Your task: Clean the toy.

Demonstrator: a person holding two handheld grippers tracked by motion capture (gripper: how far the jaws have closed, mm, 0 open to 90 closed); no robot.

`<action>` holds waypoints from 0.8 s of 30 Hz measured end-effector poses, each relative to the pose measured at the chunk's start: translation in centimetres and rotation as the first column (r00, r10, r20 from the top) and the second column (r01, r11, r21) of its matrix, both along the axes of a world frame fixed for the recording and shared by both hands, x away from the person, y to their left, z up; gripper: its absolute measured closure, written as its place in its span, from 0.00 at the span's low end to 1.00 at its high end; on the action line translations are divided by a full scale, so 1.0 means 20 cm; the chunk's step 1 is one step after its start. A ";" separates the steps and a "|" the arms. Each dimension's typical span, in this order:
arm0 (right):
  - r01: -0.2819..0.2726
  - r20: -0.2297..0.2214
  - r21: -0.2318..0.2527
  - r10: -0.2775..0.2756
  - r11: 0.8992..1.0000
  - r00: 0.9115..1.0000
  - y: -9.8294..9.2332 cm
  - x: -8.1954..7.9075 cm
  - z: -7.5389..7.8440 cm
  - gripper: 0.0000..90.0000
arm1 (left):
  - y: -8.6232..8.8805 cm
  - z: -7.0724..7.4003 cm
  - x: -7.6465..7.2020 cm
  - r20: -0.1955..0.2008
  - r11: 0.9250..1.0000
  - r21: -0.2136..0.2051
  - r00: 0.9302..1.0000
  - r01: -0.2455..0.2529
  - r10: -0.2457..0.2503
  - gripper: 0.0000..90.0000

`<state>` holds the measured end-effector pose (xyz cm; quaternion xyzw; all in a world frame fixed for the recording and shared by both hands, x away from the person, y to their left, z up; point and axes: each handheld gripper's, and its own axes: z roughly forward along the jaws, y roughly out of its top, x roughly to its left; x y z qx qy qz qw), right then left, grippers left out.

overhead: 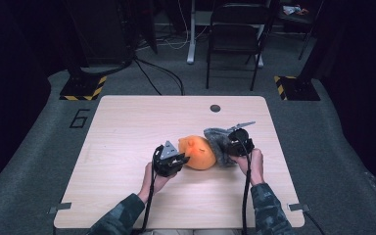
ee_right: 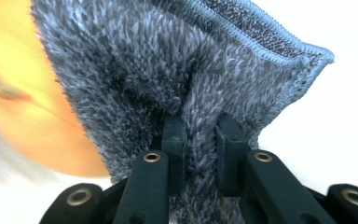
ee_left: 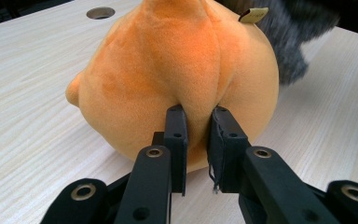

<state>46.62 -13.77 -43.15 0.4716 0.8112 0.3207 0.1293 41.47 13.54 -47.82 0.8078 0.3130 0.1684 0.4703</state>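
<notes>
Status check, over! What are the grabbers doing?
Left gripper pinching orange plush toy. Right gripper clamped on grey fuzzy cloth. Nothing in the way.

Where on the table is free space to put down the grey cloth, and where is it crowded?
The table is bare over its whole left half, and along the far edge up to the round hole. The near right corner is bare too. It is crowded at the middle right, where the orange plush toy, the grey cloth and both grippers meet.

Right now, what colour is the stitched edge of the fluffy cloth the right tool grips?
Light blue, bordering the fluffy grey cloth; the right gripper view shows it best.
</notes>
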 end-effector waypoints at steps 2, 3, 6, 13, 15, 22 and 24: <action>-0.023 0.031 0.033 0.022 0.999 0.999 0.02 -0.03 0.06 0.86 | 0.00 0.00 0.00 0.001 1.000 0.002 1.000 0.001 -0.001 0.87; -0.055 0.046 0.039 0.054 0.998 0.997 0.03 -0.04 0.09 0.86 | 0.00 0.00 0.00 -0.003 1.000 0.004 1.000 0.002 -0.002 0.87; -0.111 0.064 0.055 0.107 0.992 0.992 0.10 -0.08 0.13 0.86 | 0.00 0.00 0.00 0.000 1.000 0.005 1.000 0.005 -0.005 0.87; -0.144 0.031 0.005 0.144 0.990 0.989 0.20 -0.07 0.04 0.86 | 0.00 0.00 0.00 -0.005 1.000 0.004 1.000 0.008 -0.008 0.85; -0.151 0.033 -0.001 0.151 0.989 0.988 0.19 -0.07 0.03 0.86 | 0.00 0.00 0.00 -0.002 1.000 0.008 1.000 0.015 -0.015 0.82; -0.146 0.026 0.008 0.146 0.989 0.989 0.19 -0.06 -0.02 0.86 | 0.00 -0.01 -0.01 0.039 0.996 0.084 0.999 -0.010 0.007 0.53; -0.150 0.032 -0.003 0.150 0.989 0.988 0.20 -0.06 -0.02 0.85 | -0.01 -0.02 0.00 0.034 0.995 0.098 0.999 0.005 -0.008 0.49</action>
